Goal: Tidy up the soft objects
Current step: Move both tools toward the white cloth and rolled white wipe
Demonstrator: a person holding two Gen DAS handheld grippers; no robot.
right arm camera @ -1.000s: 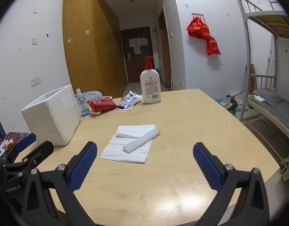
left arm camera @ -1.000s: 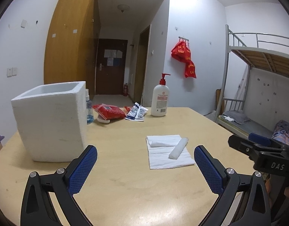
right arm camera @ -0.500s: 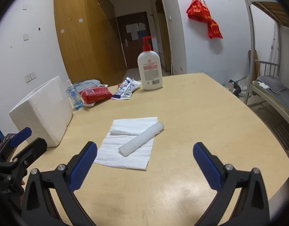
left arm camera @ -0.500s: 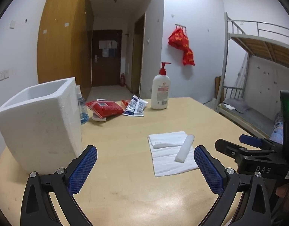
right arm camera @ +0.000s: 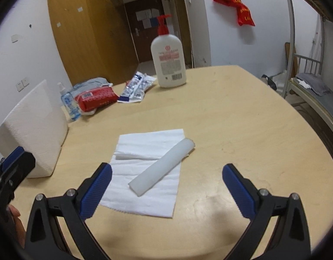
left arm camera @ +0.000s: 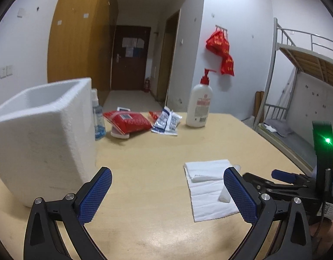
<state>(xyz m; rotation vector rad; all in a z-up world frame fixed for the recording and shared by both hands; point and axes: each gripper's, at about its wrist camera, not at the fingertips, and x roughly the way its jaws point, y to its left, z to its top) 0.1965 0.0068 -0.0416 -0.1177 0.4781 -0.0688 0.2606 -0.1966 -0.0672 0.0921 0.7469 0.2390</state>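
Early in the job, nothing picked up yet. Right tool (right arm camera: 166, 184) wide apart, empty, low over the bench (right arm camera: 242, 119), aimed at the white foam roll (right arm camera: 161, 170). Roll lying slantwise on the flat white tissue sheet (right arm camera: 144, 197), touching it, with a folded tissue piece (right arm camera: 149, 145) at the far end of the same sheet. Left tool (left arm camera: 167, 191) also wide apart and empty, off to the side, close by the white foam box (left arm camera: 43, 134). Box open at the top, well apart from the tissue, likely the place for the soft things, though only a guess. Far back on the bench: a pump bottle (right arm camera: 168, 60), a red packet (right arm camera: 97, 97), some small wrappers (right arm camera: 137, 87) and a little spray bottle (right arm camera: 67, 103), all clear of the work. Next, probably: down a bit more, one finger on each long side of the roll, then a gentle squeeze. Soft and round, so likely to squash or roll away. Thin sheet underneath, easy to pinch or drag along by mistake. Slow and light, then up and over toward the box.
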